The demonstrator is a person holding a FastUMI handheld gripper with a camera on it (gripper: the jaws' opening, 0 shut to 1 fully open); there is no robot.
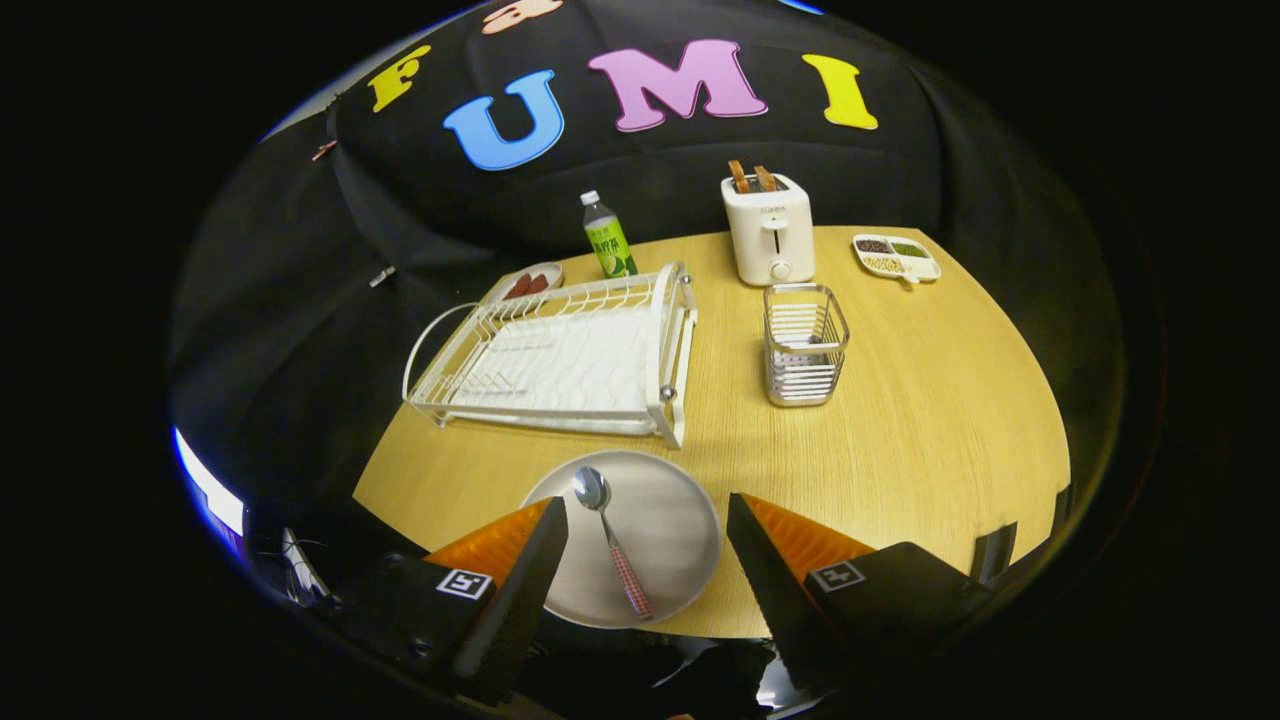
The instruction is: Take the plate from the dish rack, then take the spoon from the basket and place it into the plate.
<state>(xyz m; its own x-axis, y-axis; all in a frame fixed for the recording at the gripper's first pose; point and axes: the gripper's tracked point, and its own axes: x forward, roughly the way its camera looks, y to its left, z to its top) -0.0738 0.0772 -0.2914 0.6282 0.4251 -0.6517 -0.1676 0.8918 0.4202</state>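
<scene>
A grey plate (665, 520) lies flat on the wooden table, close to its near edge, between my two fingers. A spoon (610, 540) with a metal bowl and a checked handle rests in the plate, bowl pointing away from me. My gripper (648, 515) stands open above the plate, a finger on each side, touching neither plate nor spoon. Beyond the plate, the white dish rack (560, 360) holds no dishes. The wire basket (805, 345) stands to the right of the rack with nothing visible in it.
A white toaster (768, 228) with toast stands at the back of the table (930, 400). A green-labelled bottle (607, 237) and a small dish (528, 283) of red food sit behind the rack. A divided snack tray (896, 257) lies at the back right.
</scene>
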